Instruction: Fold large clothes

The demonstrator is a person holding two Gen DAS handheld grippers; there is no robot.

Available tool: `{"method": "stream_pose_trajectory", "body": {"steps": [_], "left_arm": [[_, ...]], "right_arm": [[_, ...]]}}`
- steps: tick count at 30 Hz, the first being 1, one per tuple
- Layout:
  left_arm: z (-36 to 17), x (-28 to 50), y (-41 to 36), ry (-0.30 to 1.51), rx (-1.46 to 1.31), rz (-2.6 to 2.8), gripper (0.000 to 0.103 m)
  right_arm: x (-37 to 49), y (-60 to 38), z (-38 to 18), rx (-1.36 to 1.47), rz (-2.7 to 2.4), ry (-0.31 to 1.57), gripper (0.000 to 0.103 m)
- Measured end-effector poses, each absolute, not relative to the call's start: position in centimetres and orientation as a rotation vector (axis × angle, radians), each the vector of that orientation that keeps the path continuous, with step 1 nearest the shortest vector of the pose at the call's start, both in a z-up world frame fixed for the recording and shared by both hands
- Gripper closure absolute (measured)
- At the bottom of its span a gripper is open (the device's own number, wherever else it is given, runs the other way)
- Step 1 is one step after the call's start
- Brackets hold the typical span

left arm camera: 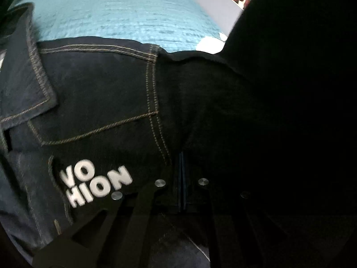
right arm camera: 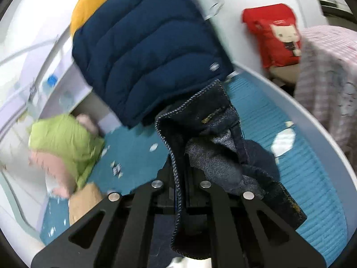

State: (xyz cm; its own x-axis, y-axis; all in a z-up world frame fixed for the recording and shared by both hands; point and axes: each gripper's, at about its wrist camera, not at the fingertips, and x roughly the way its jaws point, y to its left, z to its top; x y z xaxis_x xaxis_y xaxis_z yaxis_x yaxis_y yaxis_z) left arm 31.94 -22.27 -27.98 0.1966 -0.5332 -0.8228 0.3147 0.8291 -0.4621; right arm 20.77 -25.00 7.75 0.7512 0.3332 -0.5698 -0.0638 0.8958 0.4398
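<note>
A dark denim jacket (left arm camera: 98, 102) with tan stitching and white letters lies on the teal bedspread (left arm camera: 125, 11). My left gripper (left arm camera: 181, 174) is shut on a dark fold of the jacket, close over the chest panel. In the right wrist view my right gripper (right arm camera: 179, 178) is shut on the jacket's stitched edge (right arm camera: 212, 138) and holds that bunched part above the bedspread (right arm camera: 301, 156). A dark fold hides the right half of the left wrist view.
A navy and yellow puffer jacket (right arm camera: 142, 51) hangs close ahead of the right gripper. A green and pink bundle (right arm camera: 64, 147) and a brown bag (right arm camera: 84, 201) lie at the left. A red cat bag (right arm camera: 274, 33) and a striped pink cloth (right arm camera: 330, 84) are at the right.
</note>
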Motion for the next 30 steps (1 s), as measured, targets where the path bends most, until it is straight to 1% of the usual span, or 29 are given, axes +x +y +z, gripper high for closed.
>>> {"method": "stream_pose_trajectory", "body": {"steps": [3,11,15,18,23,26,27,28,30], "left_arm": [[-26.2,30.9,-19.8,1.235,-0.191,-0.551,0.100],[-22.3,27.9,-7.9,1.195,-0.179,-0.315,0.100],[-21.0,26.5,-1.0,1.168,-0.147,-0.177,0.100],[-20.6,25.1,4.0,1.170,-0.184,-0.097,0.100],[-20.4,25.0,10.8,1.143,-0.250,0.040,0.099],[-20.5,24.0,13.8,1.145,-0.298,0.093,0.099],[-20.5,24.0,14.1,1.145,-0.297,0.115,0.099],[-20.6,23.9,14.5,1.148,-0.294,0.137,0.099],[-20.8,23.8,15.5,1.162,-0.303,0.156,0.099]], "right_arm": [[21.0,-22.5,7.5,0.368,0.243,0.712,0.099],[21.4,-16.2,6.4,0.309,0.325,0.765,0.099],[22.4,-14.2,4.3,0.327,0.348,0.830,0.099],[23.0,-12.1,1.9,0.302,0.350,0.876,0.099],[24.2,-9.4,-2.5,0.295,0.350,0.982,0.098],[24.8,-8.0,-5.6,0.322,0.413,1.062,0.092],[24.9,-7.8,-6.2,0.336,0.428,1.077,0.084],[25.1,-7.8,-7.0,0.371,0.443,1.106,0.065],[24.8,-8.6,-7.1,0.454,0.470,1.092,0.051]]}}
